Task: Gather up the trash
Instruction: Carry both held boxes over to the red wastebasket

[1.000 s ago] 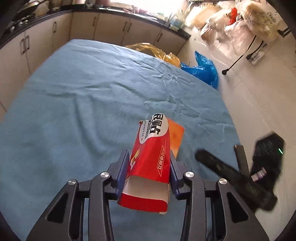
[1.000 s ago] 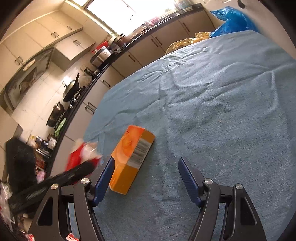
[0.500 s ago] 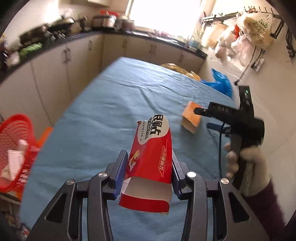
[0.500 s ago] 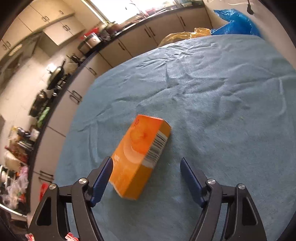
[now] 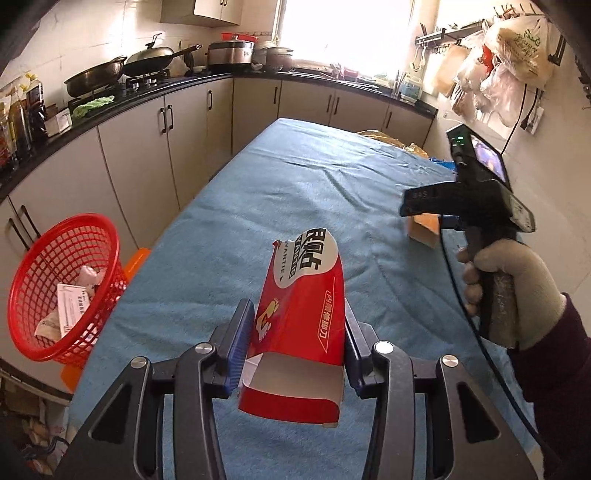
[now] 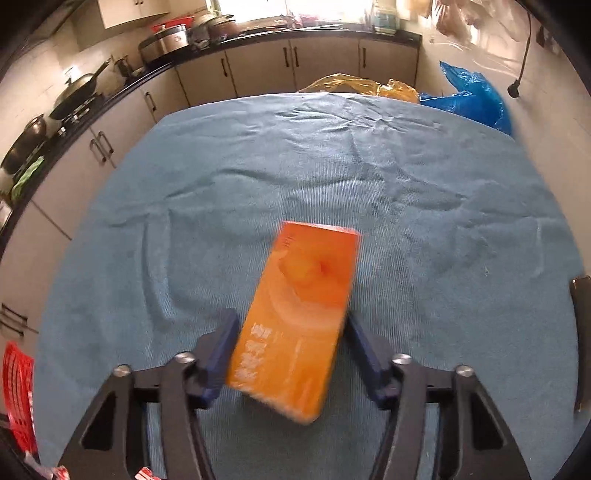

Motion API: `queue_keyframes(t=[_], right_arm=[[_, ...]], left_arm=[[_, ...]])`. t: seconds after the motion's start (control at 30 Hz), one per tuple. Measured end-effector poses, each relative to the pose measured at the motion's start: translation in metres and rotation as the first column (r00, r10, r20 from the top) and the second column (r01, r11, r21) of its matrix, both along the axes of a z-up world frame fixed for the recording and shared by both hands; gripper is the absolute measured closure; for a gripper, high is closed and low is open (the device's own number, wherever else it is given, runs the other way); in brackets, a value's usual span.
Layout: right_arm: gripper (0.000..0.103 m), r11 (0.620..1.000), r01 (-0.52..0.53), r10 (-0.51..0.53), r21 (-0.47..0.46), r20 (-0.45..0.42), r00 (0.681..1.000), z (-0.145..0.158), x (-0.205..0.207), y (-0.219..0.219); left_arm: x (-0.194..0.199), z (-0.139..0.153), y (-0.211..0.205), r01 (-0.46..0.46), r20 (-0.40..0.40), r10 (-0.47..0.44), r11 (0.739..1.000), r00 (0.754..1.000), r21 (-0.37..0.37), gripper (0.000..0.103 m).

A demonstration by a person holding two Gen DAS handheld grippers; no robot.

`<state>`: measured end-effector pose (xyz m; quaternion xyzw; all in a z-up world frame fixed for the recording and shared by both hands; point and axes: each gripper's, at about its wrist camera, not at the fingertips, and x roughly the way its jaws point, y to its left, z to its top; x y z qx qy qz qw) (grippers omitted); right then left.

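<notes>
Two boxes: the left gripper [image 5: 295,345] clamps the red box [image 5: 301,325] above the table's [image 5: 295,184] near edge; the right gripper [image 6: 288,356], jaws just closing, brackets the orange box [image 6: 299,314] mid-table, contact unclear; one red basket [image 5: 62,288] stands beyond the left edge

Home kitchen, lived-in. L-shaped run of beige base cabinets [image 5: 140,155] w/ black countertop [image 5: 122,101]; gas hob w/ woks [image 5: 147,61]; rice cooker [image 5: 231,51] by bright window [image 5: 351,26]. Wall rail w/ hanging plastic bags [image 5: 513,44] on the right. Table under blue cloth [image 5: 295,192] fills the middle; red mesh basket [image 5: 62,284] beside it holds scraps. Tiled walls, upper cupboard [image 5: 216,11].
</notes>
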<state>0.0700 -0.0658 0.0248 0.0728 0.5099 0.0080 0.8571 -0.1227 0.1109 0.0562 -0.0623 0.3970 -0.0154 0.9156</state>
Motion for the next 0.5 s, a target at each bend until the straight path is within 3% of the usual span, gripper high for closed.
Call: queue_keyframes(t=[0.23, 0.37, 0.5], right_arm=[[0.051, 0.998, -0.053, 0.052, 0.019, 0.041, 0.998, 0.004, -0.081, -0.013], [0.051, 0.995, -0.069, 0.066, 0.078, 0.036, 0.997, 0.004, -0.126, -0.011], [0.051, 0.994, -0.087, 0.079, 0.073, 0.106, 0.991, 0.022, -0.164, -0.008]], left_arm=[[-0.014, 0.003, 0.007, -0.013, -0.011, 0.013, 0.999, 1.0, 0.03, 0.06], [-0.019, 0.002, 0.006, -0.015, 0.011, 0.015, 1.0, 1.0, -0.005, 0.06], [-0.028, -0.002, -0.005, 0.006, 0.006, -0.006, 1.0, 1.0, -0.002, 0.06]])
